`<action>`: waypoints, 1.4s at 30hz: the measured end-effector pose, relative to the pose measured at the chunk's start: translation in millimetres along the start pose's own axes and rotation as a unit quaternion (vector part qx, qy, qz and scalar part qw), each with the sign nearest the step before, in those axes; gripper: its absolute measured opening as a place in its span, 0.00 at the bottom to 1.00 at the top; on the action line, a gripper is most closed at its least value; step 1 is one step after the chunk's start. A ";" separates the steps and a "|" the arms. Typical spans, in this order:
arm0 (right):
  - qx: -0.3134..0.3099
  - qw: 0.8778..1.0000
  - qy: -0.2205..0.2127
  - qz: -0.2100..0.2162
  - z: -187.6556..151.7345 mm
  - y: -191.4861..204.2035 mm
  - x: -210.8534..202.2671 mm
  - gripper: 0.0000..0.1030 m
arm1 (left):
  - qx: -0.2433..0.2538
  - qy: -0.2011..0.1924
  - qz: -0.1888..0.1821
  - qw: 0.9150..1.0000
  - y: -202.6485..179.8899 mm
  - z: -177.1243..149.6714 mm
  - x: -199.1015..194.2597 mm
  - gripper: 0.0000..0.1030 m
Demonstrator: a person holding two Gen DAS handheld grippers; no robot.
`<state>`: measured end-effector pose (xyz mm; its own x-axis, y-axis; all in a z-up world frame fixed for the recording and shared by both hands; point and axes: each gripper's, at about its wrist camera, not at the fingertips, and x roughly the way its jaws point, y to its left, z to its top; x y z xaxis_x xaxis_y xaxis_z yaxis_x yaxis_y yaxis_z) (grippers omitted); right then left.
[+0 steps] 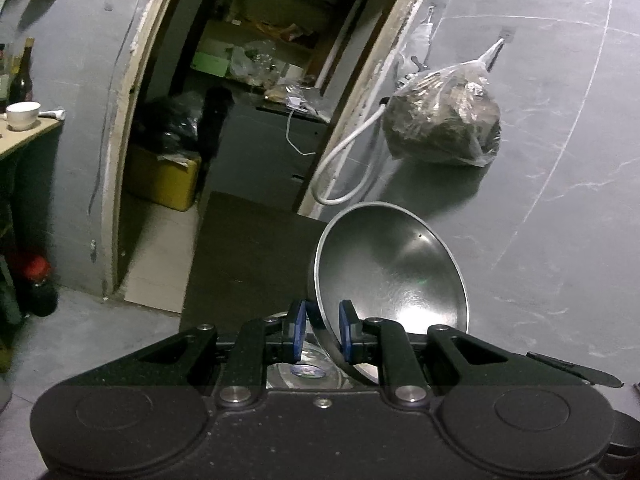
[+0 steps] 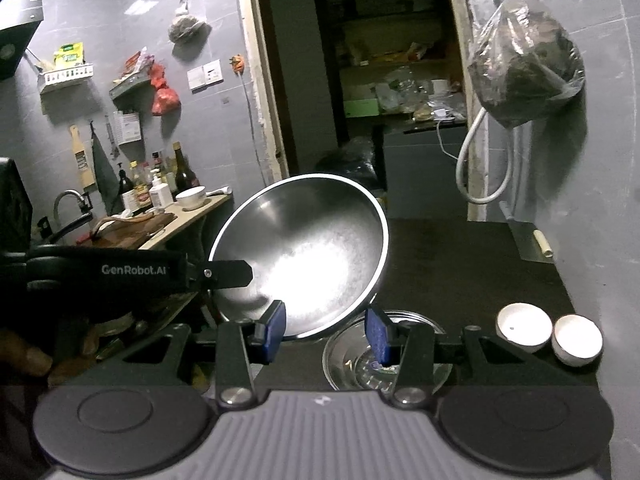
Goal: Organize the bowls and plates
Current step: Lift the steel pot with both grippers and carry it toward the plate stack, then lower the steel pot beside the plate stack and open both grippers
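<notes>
Pinched by the rim in the clenched left gripper (image 1: 323,330), tilted steel bowl (image 2: 300,256) above the steel plate (image 2: 348,354) near the bench's (image 2: 460,272) front edge, right gripper (image 2: 326,334) released: liable to swivel, slip, clatter down.

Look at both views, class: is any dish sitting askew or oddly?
Yes. The large steel bowl is tipped on edge, pinched by its rim in the left gripper above a steel plate.

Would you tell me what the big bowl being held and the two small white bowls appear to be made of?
The big bowl looks like stainless steel, brushed inside: grey sheen, bright glare, thin rolled rim. The two small white bowls look like glazed ceramic, smooth and opaque with thick rims, though plastic cannot be excluded.
</notes>
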<state>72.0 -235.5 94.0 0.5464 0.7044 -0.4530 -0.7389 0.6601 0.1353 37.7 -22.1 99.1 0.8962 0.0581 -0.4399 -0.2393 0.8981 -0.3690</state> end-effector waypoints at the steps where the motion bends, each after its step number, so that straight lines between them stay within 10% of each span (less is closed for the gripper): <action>1: -0.001 1.000 0.002 0.003 -0.9 -0.1 2.3 0.48 | -0.001 0.001 0.004 1.000 0.7 -1.3 0.4 0.18; 26: 0.033 0.994 0.089 -0.056 -40.8 36.9 41.3 0.48 | 0.056 0.169 -0.060 0.982 68.0 -24.7 35.4 0.23; 42: 0.025 0.976 0.214 -0.027 -63.5 28.8 87.3 0.50 | 0.074 0.334 0.009 0.940 77.1 -50.5 91.9 0.25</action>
<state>73.3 -171.6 2.4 0.3615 0.5023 -0.7855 -0.6878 0.7124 0.1390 82.7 30.5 -11.1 0.4460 -0.1691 -0.8789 -0.1525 0.9533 -0.2608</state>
